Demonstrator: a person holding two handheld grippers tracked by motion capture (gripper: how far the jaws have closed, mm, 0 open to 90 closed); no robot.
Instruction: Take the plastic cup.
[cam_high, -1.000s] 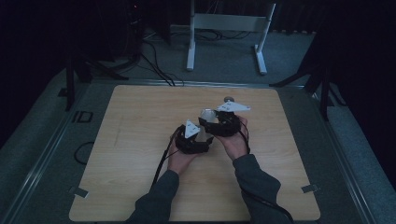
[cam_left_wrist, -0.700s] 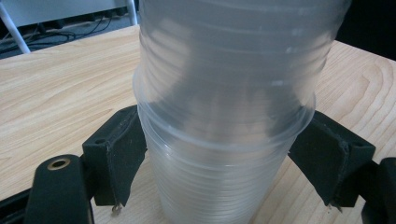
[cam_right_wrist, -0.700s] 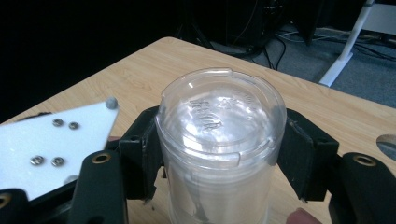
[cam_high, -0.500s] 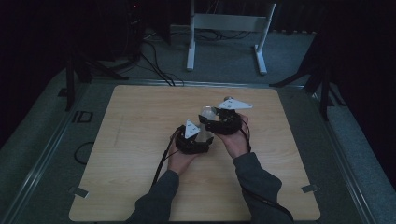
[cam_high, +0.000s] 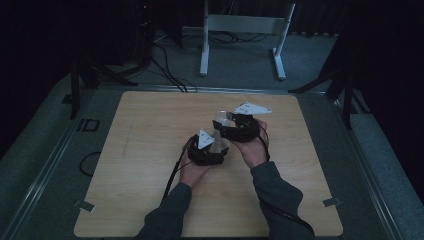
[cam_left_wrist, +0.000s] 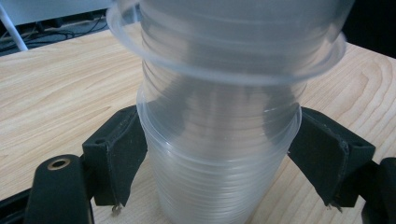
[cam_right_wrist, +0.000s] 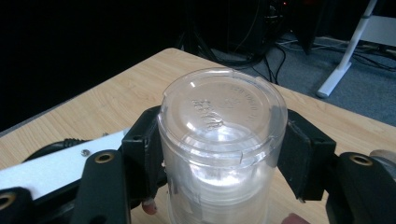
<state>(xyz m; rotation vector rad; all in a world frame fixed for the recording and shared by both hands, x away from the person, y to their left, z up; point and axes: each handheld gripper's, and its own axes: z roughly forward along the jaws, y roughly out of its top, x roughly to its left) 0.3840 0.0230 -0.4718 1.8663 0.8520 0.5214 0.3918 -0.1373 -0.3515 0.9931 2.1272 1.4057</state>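
We see a wooden table (cam_high: 150, 150) with a dark floor around it, a white metal stand (cam_high: 245, 30) behind its far edge and black cables (cam_high: 165, 65) on the floor near that stand. Short strips of tape (cam_high: 84, 205) hold the front corners of the table. Around the hands the board is bare, and between the two grippers only the cups themselves stand.

On the closed bottom of the cup, in the right gripper view, there is raised writing in the plastic (cam_right_wrist: 219, 109), but it is too blurred for us to read.

The stack of clear plastic cups (cam_left_wrist: 219, 154) is over the middle of the table, between both hands. The cups are transparent, with many thin rims close together, and they look a little milky in the light. One cup (cam_right_wrist: 222, 140) sits upside down over the end of the stack, its wide rim (cam_left_wrist: 224, 60) lying apart from the rims of the others.

The left gripper (cam_left_wrist: 219, 161) presses both black pads on the sides of the stack. The right gripper (cam_right_wrist: 224, 154) has just been closing, and its pads touch the sides of the upside-down cup.
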